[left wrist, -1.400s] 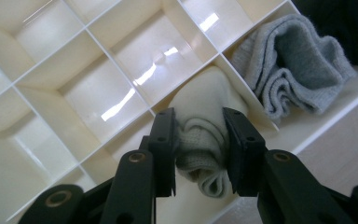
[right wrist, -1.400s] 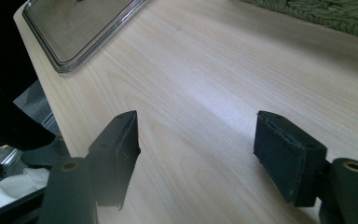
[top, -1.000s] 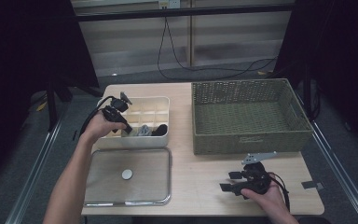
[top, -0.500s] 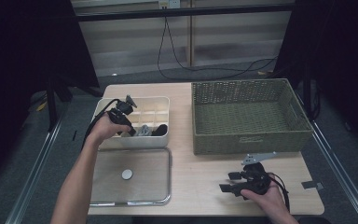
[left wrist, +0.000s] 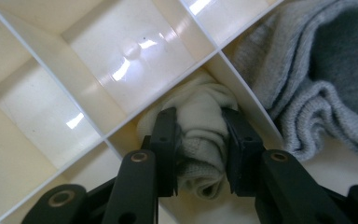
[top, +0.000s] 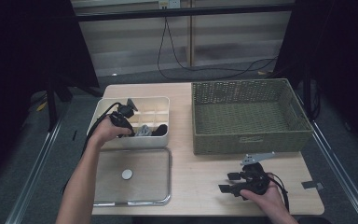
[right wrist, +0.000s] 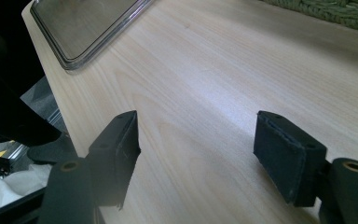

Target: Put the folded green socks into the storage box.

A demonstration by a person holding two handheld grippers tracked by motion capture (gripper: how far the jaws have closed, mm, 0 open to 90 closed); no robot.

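White dividers [left wrist: 121, 116] and grey sock [left wrist: 317, 74] crowd the left gripper's [left wrist: 200, 140] cream sock [left wrist: 200, 126].

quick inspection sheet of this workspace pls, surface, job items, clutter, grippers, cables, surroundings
surface: pale wood table, bare between the containers.
job's things: white divided box holding a rolled white sock, a grey sock in the next compartment and a dark item beside it.
clutter: clear lid lying flat in front of the box; woven basket with nothing seen inside.
grippers: left gripper closed on the white sock inside its compartment; right gripper open, low over bare table.
cables: black cable trailing from each gripper; a loose cable on the floor behind.
surroundings: dark frames at the sides, grey floor.
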